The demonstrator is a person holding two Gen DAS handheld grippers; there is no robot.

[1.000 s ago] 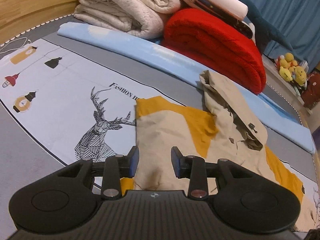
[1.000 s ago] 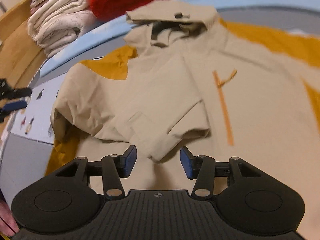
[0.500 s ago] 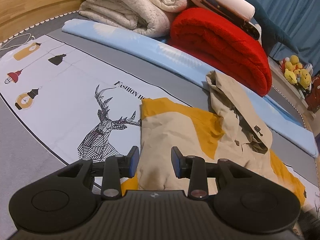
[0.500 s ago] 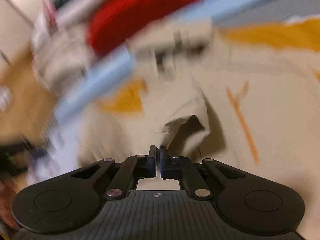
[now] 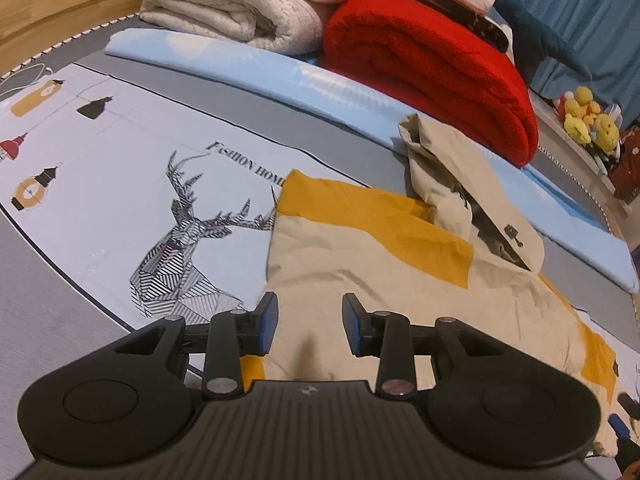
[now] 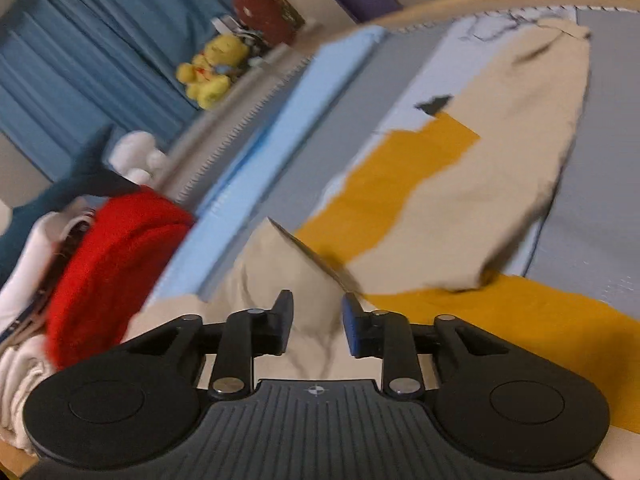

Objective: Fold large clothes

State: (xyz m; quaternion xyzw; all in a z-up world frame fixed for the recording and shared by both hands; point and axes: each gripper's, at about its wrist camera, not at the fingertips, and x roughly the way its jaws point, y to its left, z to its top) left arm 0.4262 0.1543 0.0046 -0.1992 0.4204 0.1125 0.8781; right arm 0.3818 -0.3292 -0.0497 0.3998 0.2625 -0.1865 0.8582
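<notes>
A beige and mustard hooded jacket (image 5: 360, 264) lies on the bed, its left sleeve folded across the body and its hood (image 5: 452, 172) toward the red blanket. My left gripper (image 5: 308, 324) is open and empty, just above the jacket's left folded edge. In the right wrist view the jacket's other sleeve (image 6: 500, 184) stretches out flat over the sheet. My right gripper (image 6: 316, 324) is open and empty over beige cloth near the hood; the view is tilted and blurred.
A red rolled blanket (image 5: 432, 68) and cream folded blankets (image 5: 240, 4) are stacked at the head of the bed behind a light blue pad (image 5: 280, 76). The printed sheet with a deer (image 5: 188, 248) lies left of the jacket. Yellow plush toys (image 5: 588, 120) sit at the far right.
My right gripper shut on the folded sleeve's cuff, then opened and swung right toward the other sleeve. My left gripper stayed open and moved only slightly.
</notes>
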